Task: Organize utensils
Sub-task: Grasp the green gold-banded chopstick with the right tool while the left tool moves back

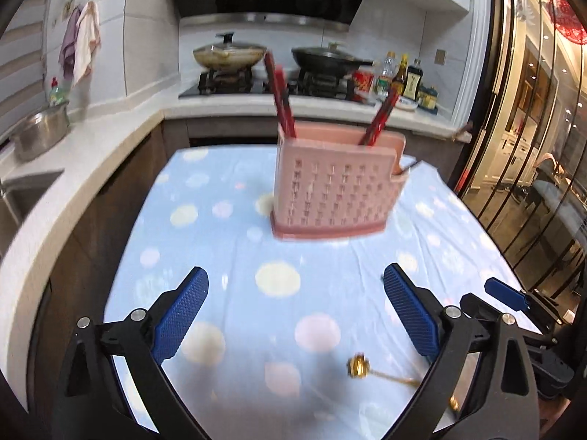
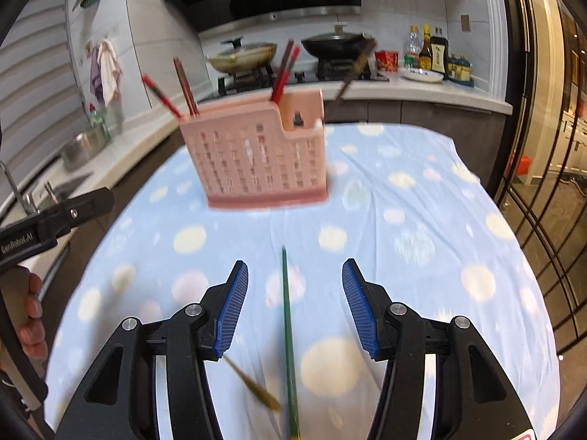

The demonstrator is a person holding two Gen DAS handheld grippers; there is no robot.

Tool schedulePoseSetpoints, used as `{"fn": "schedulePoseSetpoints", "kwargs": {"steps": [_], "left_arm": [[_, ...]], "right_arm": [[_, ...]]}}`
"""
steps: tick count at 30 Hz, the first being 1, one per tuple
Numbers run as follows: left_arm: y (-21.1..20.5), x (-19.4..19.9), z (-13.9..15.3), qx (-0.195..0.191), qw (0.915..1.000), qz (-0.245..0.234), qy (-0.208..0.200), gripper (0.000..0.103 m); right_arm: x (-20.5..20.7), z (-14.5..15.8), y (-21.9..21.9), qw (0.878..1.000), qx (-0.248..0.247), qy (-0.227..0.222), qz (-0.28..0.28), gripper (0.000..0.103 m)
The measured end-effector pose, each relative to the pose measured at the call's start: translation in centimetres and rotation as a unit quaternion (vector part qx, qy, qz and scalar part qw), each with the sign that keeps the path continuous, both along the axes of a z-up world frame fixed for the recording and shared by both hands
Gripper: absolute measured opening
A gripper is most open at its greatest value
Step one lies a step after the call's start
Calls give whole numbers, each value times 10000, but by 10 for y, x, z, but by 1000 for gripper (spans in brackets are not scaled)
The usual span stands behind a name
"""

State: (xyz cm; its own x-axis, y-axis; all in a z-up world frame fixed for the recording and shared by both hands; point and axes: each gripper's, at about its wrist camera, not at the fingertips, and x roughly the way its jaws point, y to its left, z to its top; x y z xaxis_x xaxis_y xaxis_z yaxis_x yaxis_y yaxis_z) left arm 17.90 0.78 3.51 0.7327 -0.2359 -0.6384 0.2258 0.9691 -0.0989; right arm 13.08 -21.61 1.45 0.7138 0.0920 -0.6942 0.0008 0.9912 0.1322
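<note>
Right tool (image 2: 291,297): I hold it released, jaws wide apart, low over the near part of the surface (image 2: 440,220), which is draped in a pale blue spotted cloth. Between the jaws, touching neither, lies a green chopstick (image 2: 286,315), running lengthwise away from me on the cloth. I judge it light, stiff and thin, probably smooth, so it may roll or slip when pinched. I would take it across the shaft near mid-length, pads flat on either side, and close gently against the cloth. A gold-brown utensil handle (image 2: 253,385) lies slantwise just beside it, nearer the left jaw; its far end is blurred.

Left tool (image 1: 295,304): likewise released and holding nothing, above the near edge of the surface. In its view a gold spoon (image 1: 361,365) with an ornate head lies toward the near right corner, its handle passing under the right jaw. I judge it metal, rigid, somewhat heavier than a chopstick and slippery, so its narrow handle is the better hold.

Farther in, near the middle of the surface toward the far edge, stands the pink perforated holder (image 2: 256,154), upright. Red chopsticks (image 2: 282,73) lean out of its tall compartment, and a dark-handled item sits in the lower side pocket, too blurred to identify. I judge the holder light plastic, liable to tip or slide if bumped on loading.

Beyond the surface: a stove with two lidded pans (image 1: 229,53), unfocused.
</note>
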Motion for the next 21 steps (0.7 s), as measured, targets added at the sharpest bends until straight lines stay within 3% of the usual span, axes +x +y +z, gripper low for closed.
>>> {"fn": "schedulePoseSetpoints", "kwargs": {"steps": [9, 14, 21], "left_arm": [[0, -33, -61, 190, 9973, 39, 712, 92], [0, -44, -80, 228, 9952, 66, 950, 92], [-4, -54, -94, 277, 9926, 34, 1183, 92]], "right_arm": [[-36, -54, 9, 9982, -112, 581, 26, 47], [-41, -63, 10, 9974, -71, 719, 67, 31], [-50, -69, 9, 9968, -23, 788, 94, 24]]}}
